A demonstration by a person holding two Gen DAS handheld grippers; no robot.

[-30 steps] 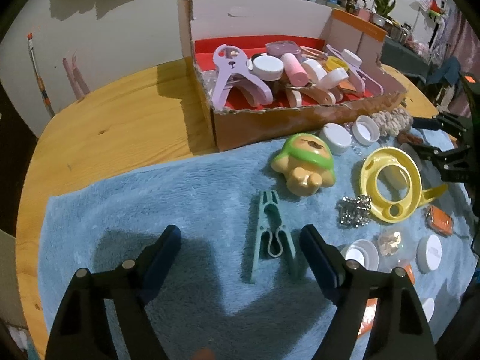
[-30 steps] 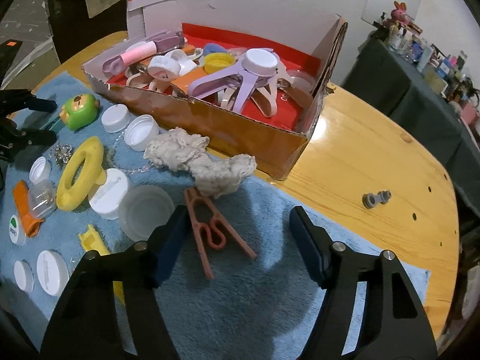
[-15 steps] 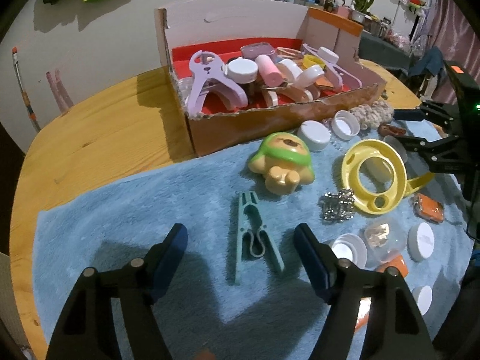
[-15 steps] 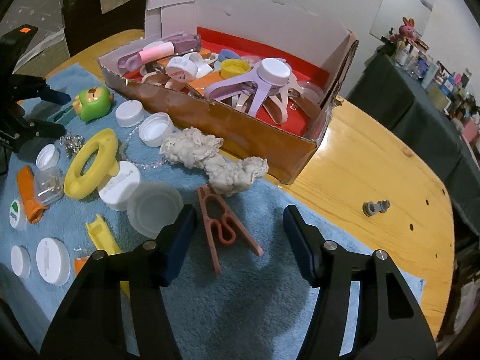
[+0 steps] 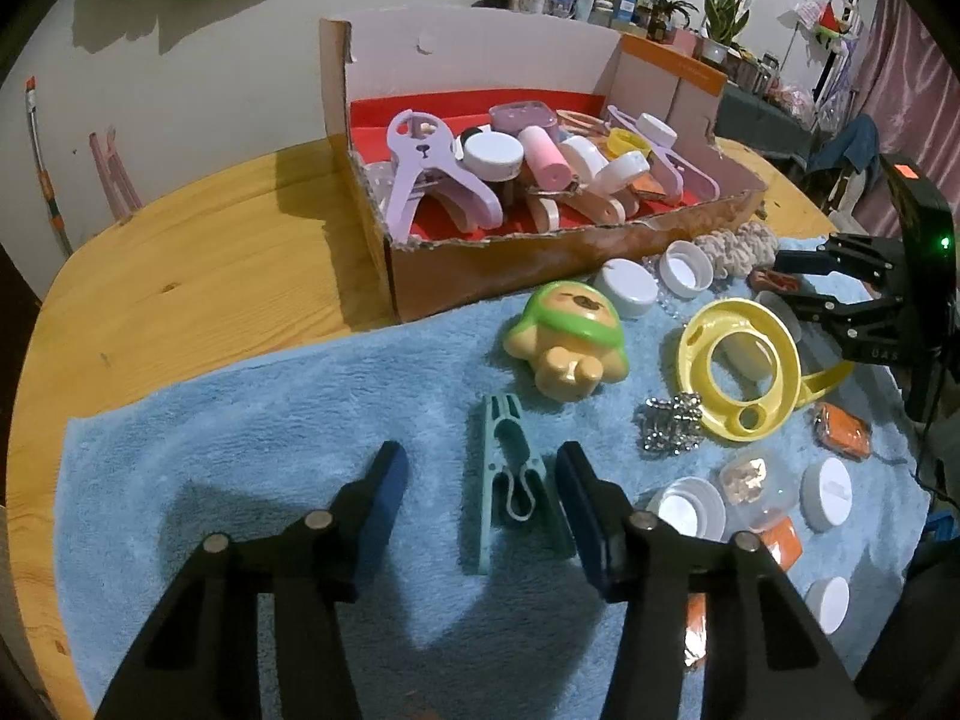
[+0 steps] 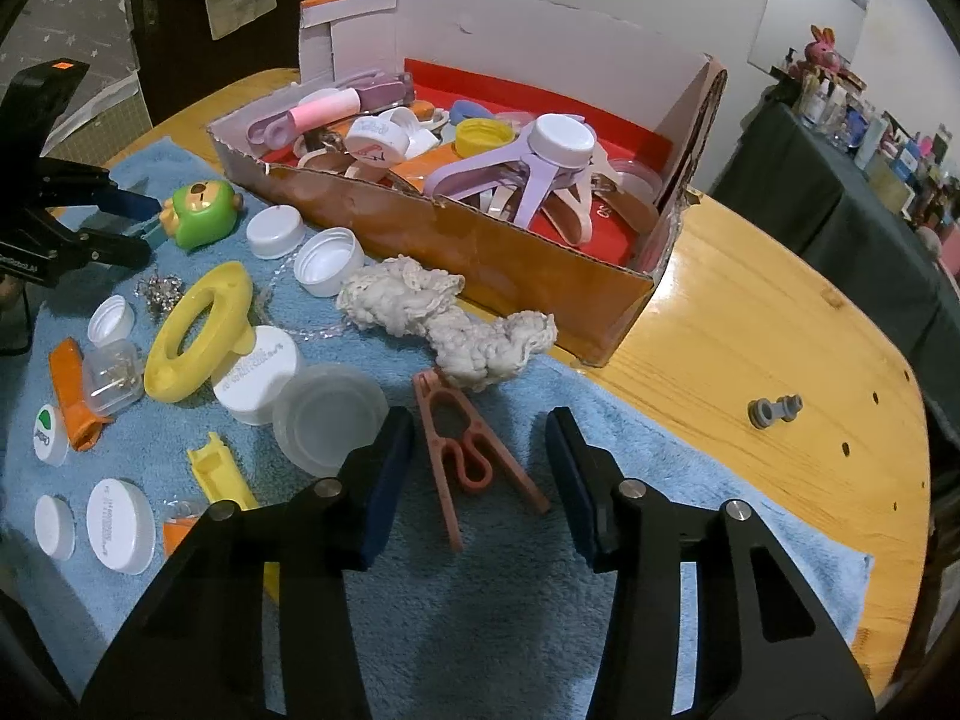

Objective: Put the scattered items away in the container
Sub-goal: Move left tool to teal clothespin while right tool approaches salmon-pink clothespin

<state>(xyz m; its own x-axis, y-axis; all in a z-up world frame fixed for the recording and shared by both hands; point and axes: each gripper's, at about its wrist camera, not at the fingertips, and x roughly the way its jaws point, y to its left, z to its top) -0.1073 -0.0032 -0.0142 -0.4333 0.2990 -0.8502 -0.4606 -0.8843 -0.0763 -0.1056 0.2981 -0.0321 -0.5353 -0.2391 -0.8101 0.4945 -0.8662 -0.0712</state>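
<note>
A teal clothes peg lies on the blue towel between the fingers of my left gripper. Its jaws are closing; the right pad is close to the peg, the left pad stands apart. A reddish-brown peg lies between the fingers of my right gripper, whose jaws are also closing without pressing on it. The cardboard box with a red floor stands behind the towel, holding purple clips, caps and tubes. The same box shows in the right wrist view.
On the towel lie a green bear toy, a yellow ring, several white caps, a cream crochet bundle and orange bits. A small grey part sits on the wooden table.
Both grippers' jaws have narrowed around their pegs. Neither peg has moved on the towel.
</note>
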